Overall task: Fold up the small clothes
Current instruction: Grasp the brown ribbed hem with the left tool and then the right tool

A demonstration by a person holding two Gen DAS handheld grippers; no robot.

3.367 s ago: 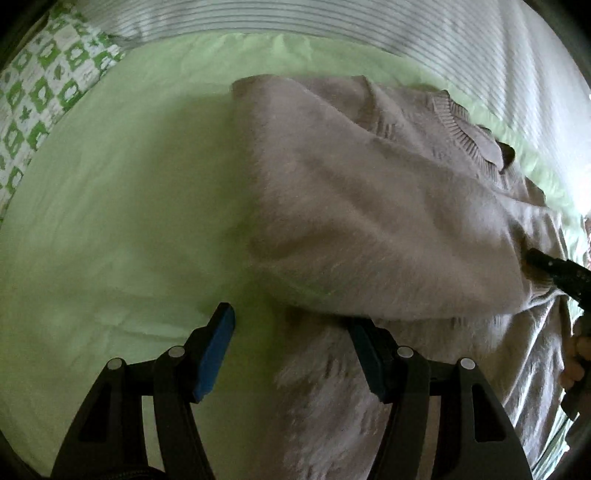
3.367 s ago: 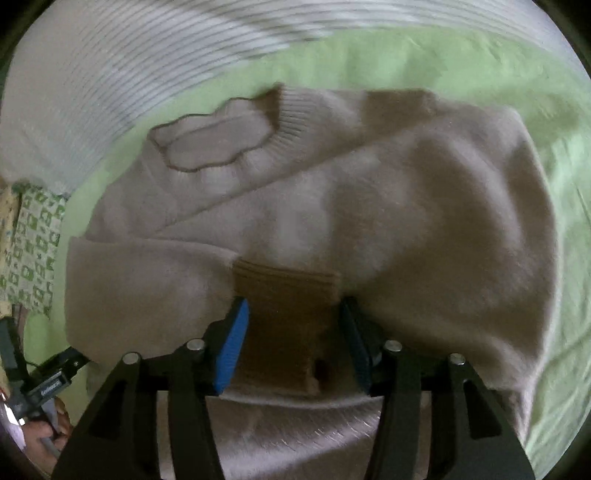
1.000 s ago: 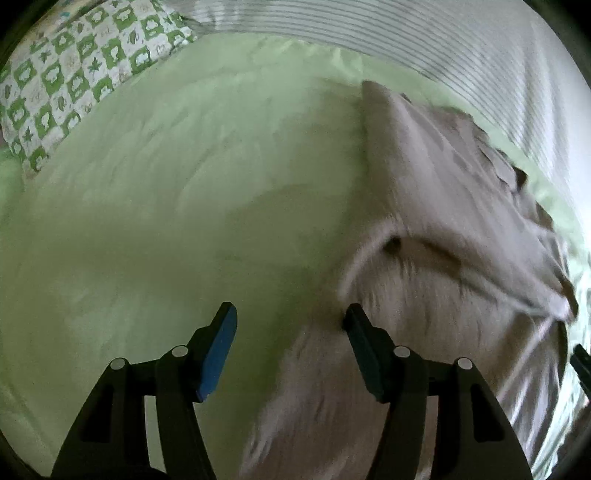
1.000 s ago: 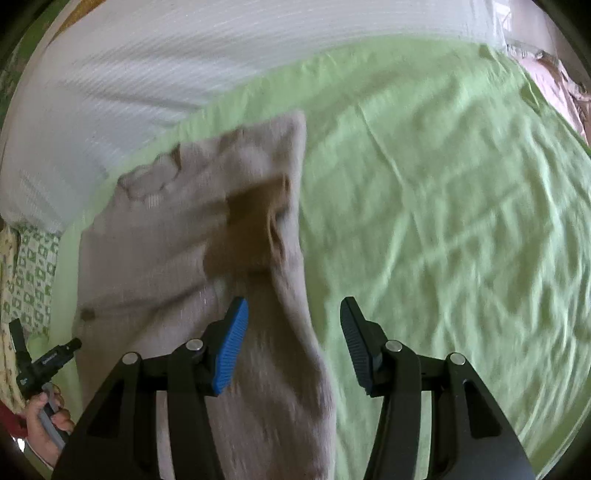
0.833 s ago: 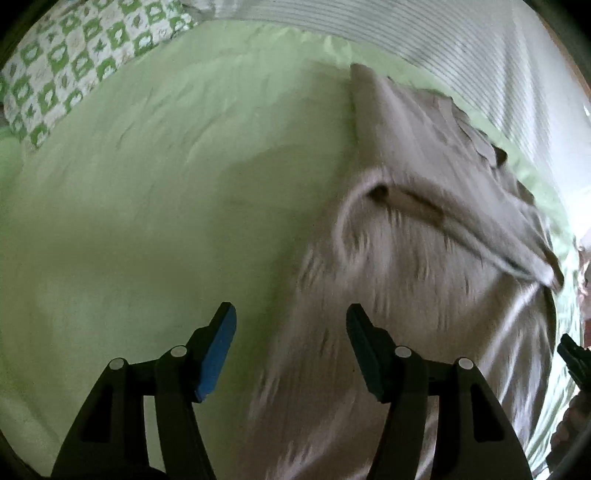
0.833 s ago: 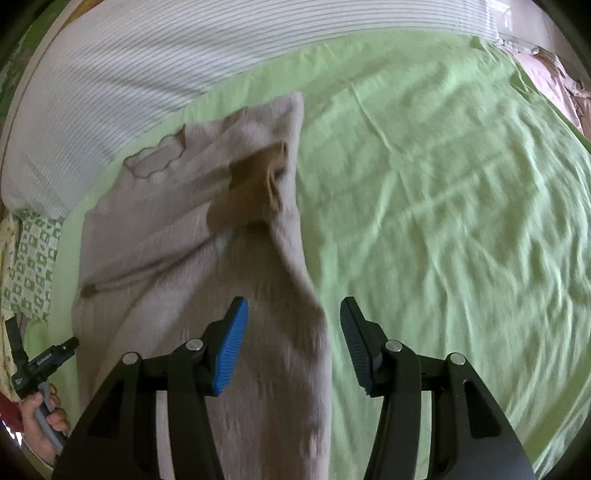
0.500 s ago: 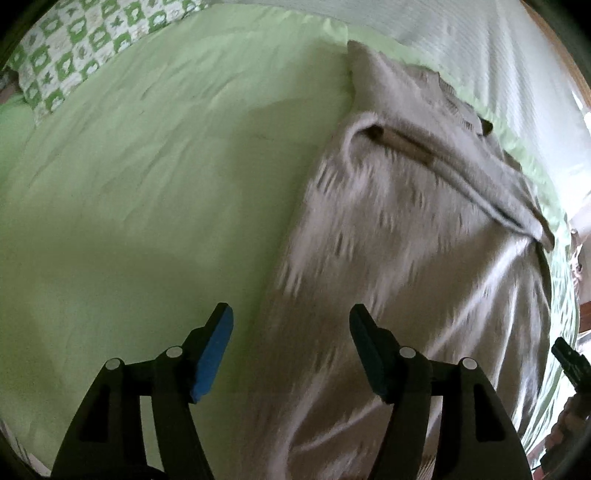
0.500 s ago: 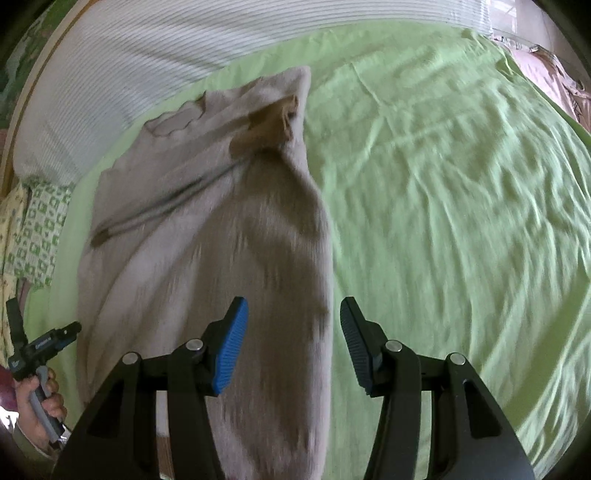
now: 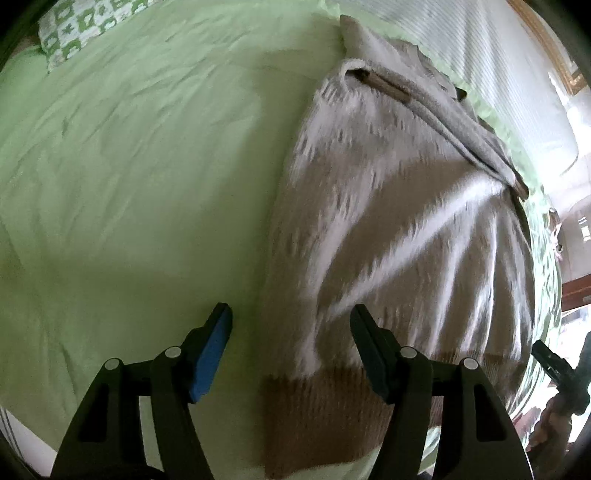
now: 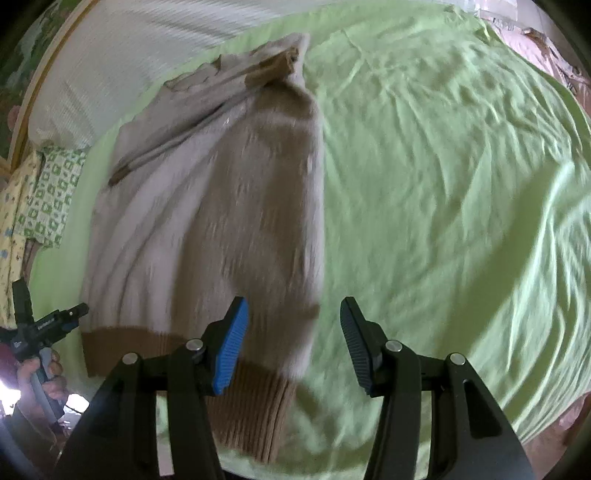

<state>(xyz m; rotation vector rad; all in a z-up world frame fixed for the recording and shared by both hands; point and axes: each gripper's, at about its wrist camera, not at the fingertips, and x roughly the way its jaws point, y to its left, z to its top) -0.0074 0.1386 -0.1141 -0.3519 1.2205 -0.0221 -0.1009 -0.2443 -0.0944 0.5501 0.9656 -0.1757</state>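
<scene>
I count one sweater [image 9: 399, 206], beige with a brown ribbed hem, lying lengthwise on one light green sheet [image 9: 129, 166]. Two of its brown cuffs show (both at the far end, folded in). I see two grippers: my left gripper [image 9: 291, 350] and my right gripper [image 10: 293, 343], each with two fingers spread apart, four in all. One green-and-white patterned pillow [image 9: 85, 33] sits far left, and one white striped cover [image 10: 147, 48] lies beyond.
</scene>
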